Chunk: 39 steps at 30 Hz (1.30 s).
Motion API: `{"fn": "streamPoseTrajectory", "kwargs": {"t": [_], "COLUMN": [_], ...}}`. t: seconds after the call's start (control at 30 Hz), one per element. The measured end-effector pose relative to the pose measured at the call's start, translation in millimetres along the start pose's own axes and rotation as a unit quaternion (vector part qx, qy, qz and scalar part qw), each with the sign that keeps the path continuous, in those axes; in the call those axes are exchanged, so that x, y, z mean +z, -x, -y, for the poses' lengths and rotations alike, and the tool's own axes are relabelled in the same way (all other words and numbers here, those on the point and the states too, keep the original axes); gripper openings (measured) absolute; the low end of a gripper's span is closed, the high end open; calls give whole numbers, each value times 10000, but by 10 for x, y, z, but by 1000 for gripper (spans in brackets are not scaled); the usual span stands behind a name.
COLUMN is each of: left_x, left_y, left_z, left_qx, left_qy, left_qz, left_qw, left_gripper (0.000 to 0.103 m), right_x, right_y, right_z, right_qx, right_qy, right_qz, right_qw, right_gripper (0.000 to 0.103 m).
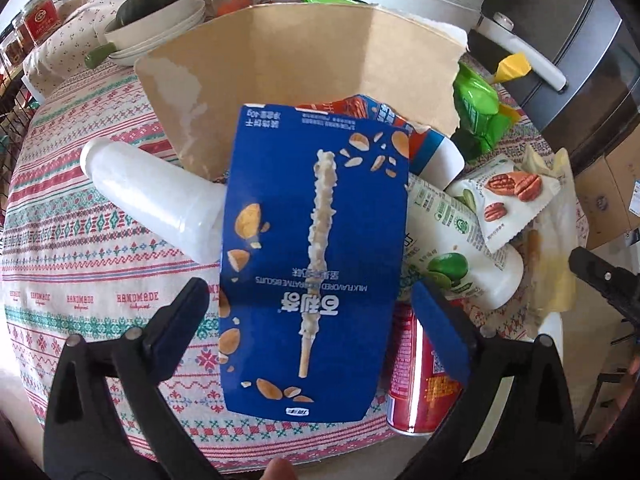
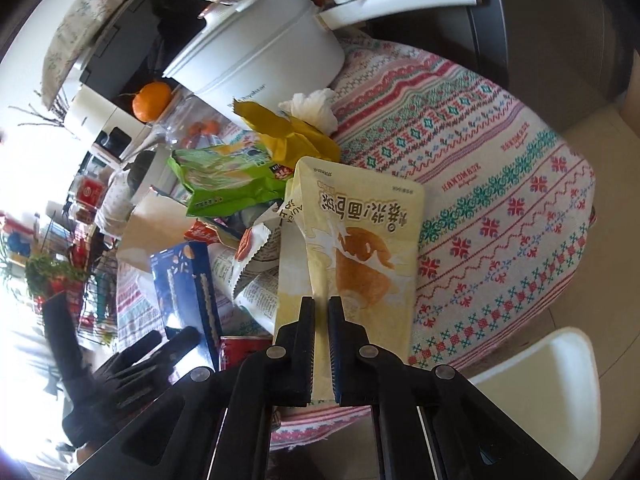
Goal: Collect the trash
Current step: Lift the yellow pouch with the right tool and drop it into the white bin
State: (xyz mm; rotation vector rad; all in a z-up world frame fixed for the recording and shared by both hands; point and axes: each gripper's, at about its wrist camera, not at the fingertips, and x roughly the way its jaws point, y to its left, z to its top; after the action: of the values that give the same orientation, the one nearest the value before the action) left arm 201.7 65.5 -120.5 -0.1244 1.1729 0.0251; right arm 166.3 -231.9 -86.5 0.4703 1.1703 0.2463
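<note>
Beside the brown paper bag: trash piled on the bench.
Left gripper: jaws spread, straddling blue biscuit box.
Right gripper: jaws clenched on yellow bread wrapper.

Round table with a patterned "HANDMADE" tablecloth. White bottle lies at 9 o'clock, red can at 5, white pot and stacked bowls around 12.
</note>
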Motion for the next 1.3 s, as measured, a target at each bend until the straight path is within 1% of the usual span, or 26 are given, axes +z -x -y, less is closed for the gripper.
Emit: {"fn": "streamPoseTrajectory", "kwargs": {"t": [0.17, 0.3, 0.33, 0.37, 0.57, 0.8, 0.87, 0.93, 1.0, 1.07, 1.13, 1.23, 1.3], "left_x": [67, 88, 86, 97, 51, -40, -64, -107, -202, -293, -421, -579, -665], "left_y": [-141, -227, -242, -237, -135, 261, 439, 669, 886, 1034, 1154, 1204, 1197], "left_z": [169, 270, 308, 312, 265, 115, 81, 68, 134, 222, 367, 611, 766], "left_qx": [321, 483, 482, 474, 402, 270, 126, -112, -388, -706, -1134, -1670, -1829], "left_qy": [-98, -90, -100, -115, -169, -127, -59, -51, -163, -325, -459, -640, -835], "left_qz": [-30, 0, 18, 41, 132, 523, 703, 949, 1166, 1286, 1279, 1108, 1006], "left_qw": [9994, 9988, 9988, 9988, 9990, 9982, 9974, 9954, 9923, 9886, 9842, 9776, 9744], "left_gripper": [100, 100, 98, 92, 92, 92, 92, 92, 92, 92, 92, 92, 92], "right_x": [11, 11, 10, 13, 19, 5, -2, -21, -69, -137, -237, -429, -556], "right_y": [160, 259, 285, 297, 427, 639, 718, 836, 968, 1092, 1193, 1303, 1320], "right_z": [59, 125, 149, 140, 131, 36, 26, 15, 4, 17, 74, 226, 350], "right_qx": [12, 42, 42, 31, 33, 94, 121, 205, 229, 204, 169, 87, 43], "right_qy": [36, 28, 31, 37, 125, 317, 335, 392, 523, 680, 795, 900, 917], "right_qz": [128, 192, 208, 225, 373, 596, 660, 740, 826, 892, 901, 802, 644], "right_qw": [9999, 9998, 9998, 9997, 9992, 9977, 9972, 9963, 9949, 9935, 9926, 9927, 9937], "right_gripper": [7, 7, 7, 7, 7, 7, 7, 7, 7, 7, 7, 7, 7]}}
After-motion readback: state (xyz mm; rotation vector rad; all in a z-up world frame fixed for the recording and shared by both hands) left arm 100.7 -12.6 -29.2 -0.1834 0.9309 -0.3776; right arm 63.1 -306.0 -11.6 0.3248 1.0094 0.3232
